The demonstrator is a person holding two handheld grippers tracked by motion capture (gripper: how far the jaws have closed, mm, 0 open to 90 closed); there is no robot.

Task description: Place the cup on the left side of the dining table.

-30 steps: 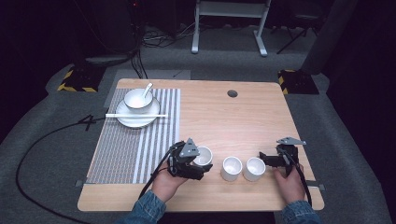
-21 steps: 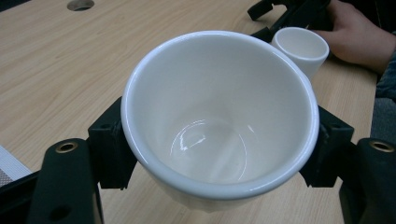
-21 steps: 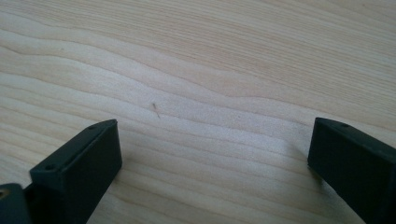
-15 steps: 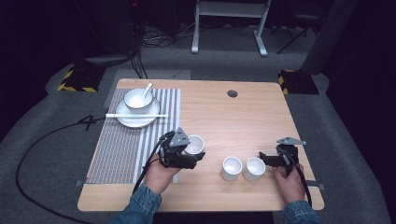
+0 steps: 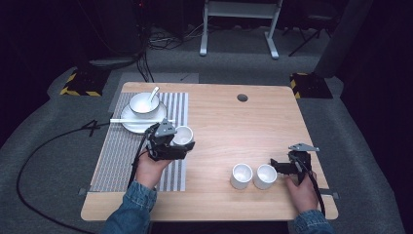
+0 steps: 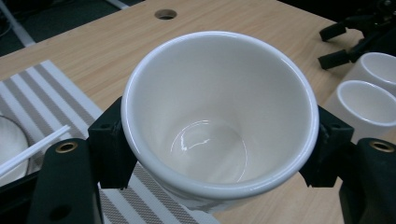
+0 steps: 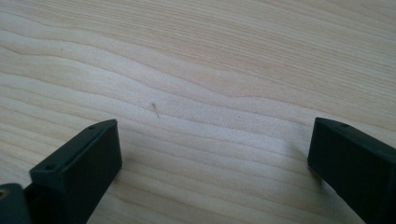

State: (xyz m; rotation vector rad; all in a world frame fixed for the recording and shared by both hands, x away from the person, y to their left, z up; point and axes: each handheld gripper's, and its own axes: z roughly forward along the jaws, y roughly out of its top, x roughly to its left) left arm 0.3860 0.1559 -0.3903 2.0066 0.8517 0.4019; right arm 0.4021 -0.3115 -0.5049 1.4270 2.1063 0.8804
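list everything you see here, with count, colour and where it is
held cup: 1, white, empty, clamped in the left gripper above the mat's right edge
cups on table: 2, white, side by side near the front right
bowl: 1, white, on the plate, spoon in it
plate: 1, white, back of the mat
chopsticks: white, lying across the plate; count unclear
mat: 1, grey striped, left of table
table: 1, light wood, round hole near the back
left gripper: 1, black
right gripper: 1, black, jaws apart, beside the right cup

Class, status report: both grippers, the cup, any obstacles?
Left gripper shut on white cup, near striped mat. Right gripper open, empty. Plate with bowl ahead.
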